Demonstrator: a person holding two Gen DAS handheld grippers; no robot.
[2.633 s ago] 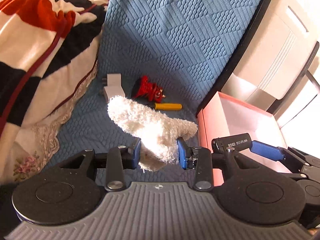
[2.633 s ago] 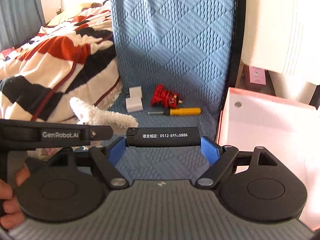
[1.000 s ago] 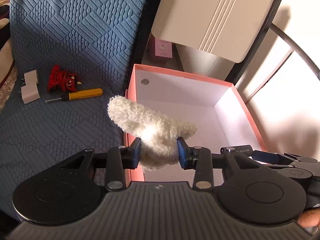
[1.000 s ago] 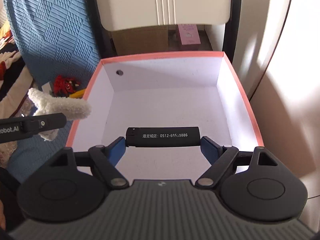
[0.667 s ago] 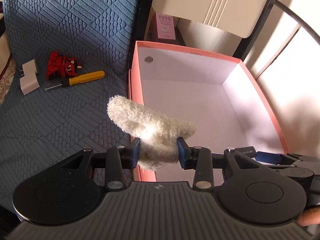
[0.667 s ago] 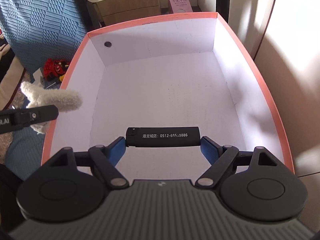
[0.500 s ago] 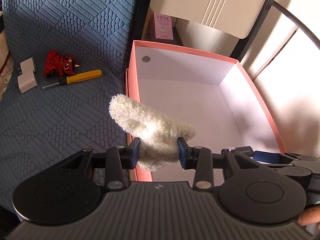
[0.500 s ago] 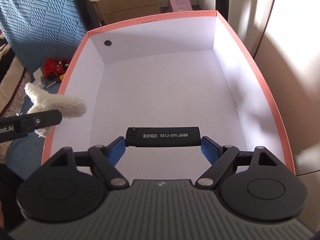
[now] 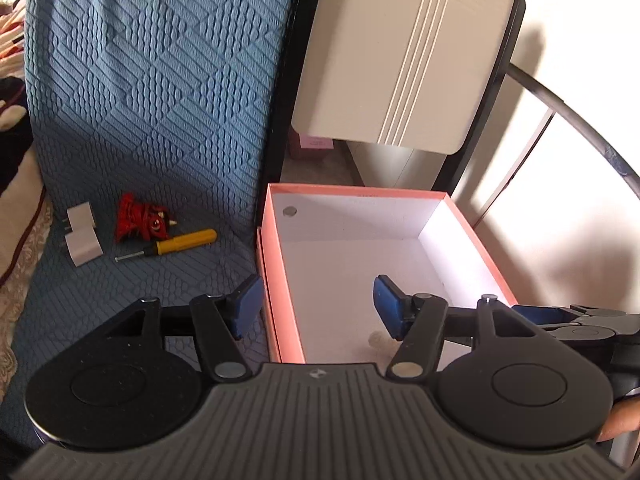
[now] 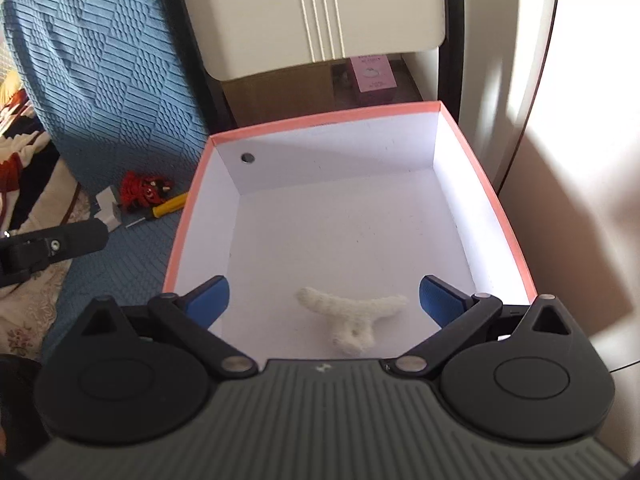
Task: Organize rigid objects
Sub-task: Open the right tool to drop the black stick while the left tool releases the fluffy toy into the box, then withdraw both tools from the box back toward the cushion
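A pink-rimmed white box stands beside the blue quilted bed. A white fluffy piece lies on the box floor near its front. My left gripper is open and empty above the box's left wall. My right gripper is open and empty over the box's front part, above the fluffy piece. The black lighter is not visible. On the quilt lie a red toy, a yellow screwdriver and a white plug adapter.
A blue quilted cover rises behind the items. A beige panel in a black frame stands behind the box. A pink carton sits under it. A patterned blanket lies at the left.
Both grippers have opened. The white fluffy piece left my left gripper and now lies in the box. The black lighter left my right gripper and is out of sight.
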